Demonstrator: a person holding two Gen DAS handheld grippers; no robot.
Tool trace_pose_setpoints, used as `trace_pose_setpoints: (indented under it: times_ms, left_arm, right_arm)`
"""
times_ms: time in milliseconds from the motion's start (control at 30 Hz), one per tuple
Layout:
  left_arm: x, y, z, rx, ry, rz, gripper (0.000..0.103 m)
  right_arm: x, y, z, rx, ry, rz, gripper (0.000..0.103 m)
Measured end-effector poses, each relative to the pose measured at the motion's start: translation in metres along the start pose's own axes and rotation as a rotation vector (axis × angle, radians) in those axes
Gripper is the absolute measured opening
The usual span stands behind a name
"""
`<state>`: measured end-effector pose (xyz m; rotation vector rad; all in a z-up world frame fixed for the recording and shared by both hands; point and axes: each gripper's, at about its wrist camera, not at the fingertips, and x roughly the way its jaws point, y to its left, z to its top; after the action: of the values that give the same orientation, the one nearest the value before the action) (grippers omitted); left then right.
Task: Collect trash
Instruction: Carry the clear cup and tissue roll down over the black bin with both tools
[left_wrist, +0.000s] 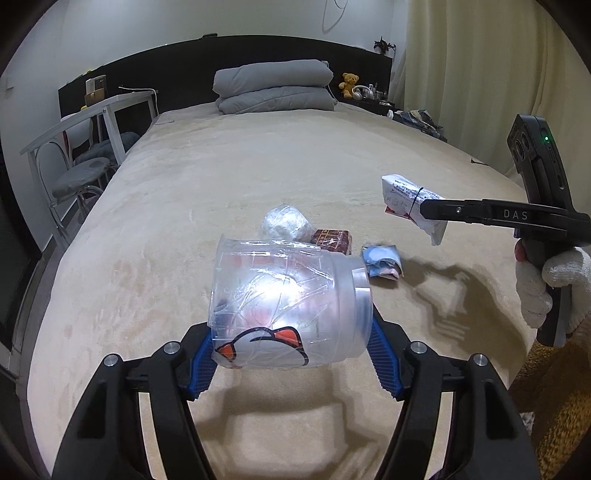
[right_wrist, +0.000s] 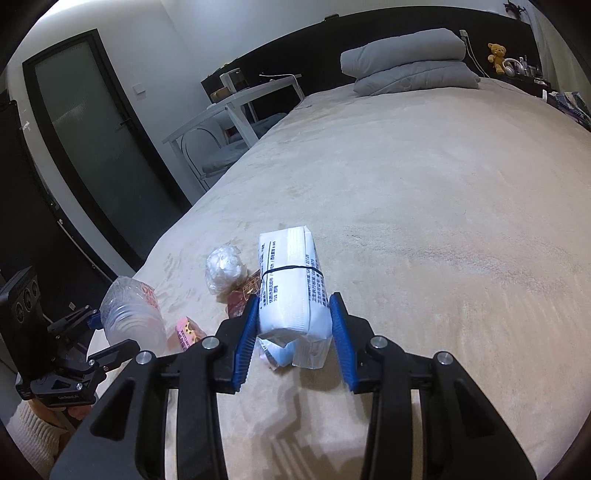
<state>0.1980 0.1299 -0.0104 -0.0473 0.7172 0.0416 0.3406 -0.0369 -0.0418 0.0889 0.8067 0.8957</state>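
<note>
My left gripper (left_wrist: 291, 350) is shut on a clear plastic cup (left_wrist: 284, 302) with a cartoon print, held on its side above the beige bed (left_wrist: 221, 177). My right gripper (right_wrist: 293, 332) is shut on a white printed packet (right_wrist: 291, 288) bound with a black band; it also shows in the left wrist view (left_wrist: 410, 203), held above the bed. On the bed lie a crumpled clear plastic bag (left_wrist: 284, 221), a dark red wrapper (left_wrist: 330, 240) and a blue-and-pink wrapper (left_wrist: 382, 262). The cup (right_wrist: 133, 314) and the left gripper (right_wrist: 107, 332) show at the left of the right wrist view.
Folded grey bedding (left_wrist: 273, 88) lies at the head of the bed against a black headboard (left_wrist: 184, 66). A white desk with chairs (left_wrist: 92, 122) stands left of the bed. A teddy bear (left_wrist: 349, 83) sits on the shelf at back right. A door (right_wrist: 96, 147) is at the left.
</note>
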Motion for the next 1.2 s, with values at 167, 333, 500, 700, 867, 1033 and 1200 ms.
trace_pose_setpoints:
  times_ms: [167, 333, 500, 700, 867, 1033, 1200]
  left_arm:
    - [-0.016, -0.007, -0.012, -0.023, -0.020, -0.001, 0.068]
    - [-0.032, -0.019, -0.022, -0.038, -0.049, -0.012, 0.068]
    - [-0.045, -0.032, -0.035, -0.059, -0.069, -0.032, 0.068]
    - [-0.059, -0.047, -0.053, -0.082, -0.077, -0.046, 0.068]
    - [-0.072, -0.055, -0.067, -0.108, -0.088, -0.053, 0.068]
    - [-0.086, -0.063, -0.083, -0.128, -0.100, -0.058, 0.068]
    - [-0.096, -0.071, -0.096, -0.135, -0.102, -0.067, 0.068]
  right_arm:
    - [-0.026, 0.004, -0.018, 0.014, -0.024, 0.009, 0.040]
    - [-0.058, 0.012, -0.045, 0.017, -0.055, 0.009, 0.040]
    - [-0.092, 0.021, -0.074, 0.028, -0.087, 0.016, 0.040]
    - [-0.119, 0.030, -0.101, 0.035, -0.100, 0.031, 0.040]
    - [-0.132, 0.039, -0.118, 0.038, -0.099, 0.046, 0.040]
    - [-0.142, 0.049, -0.137, 0.025, -0.094, 0.050, 0.040]
    - [-0.153, 0.056, -0.155, 0.016, -0.083, 0.048, 0.040]
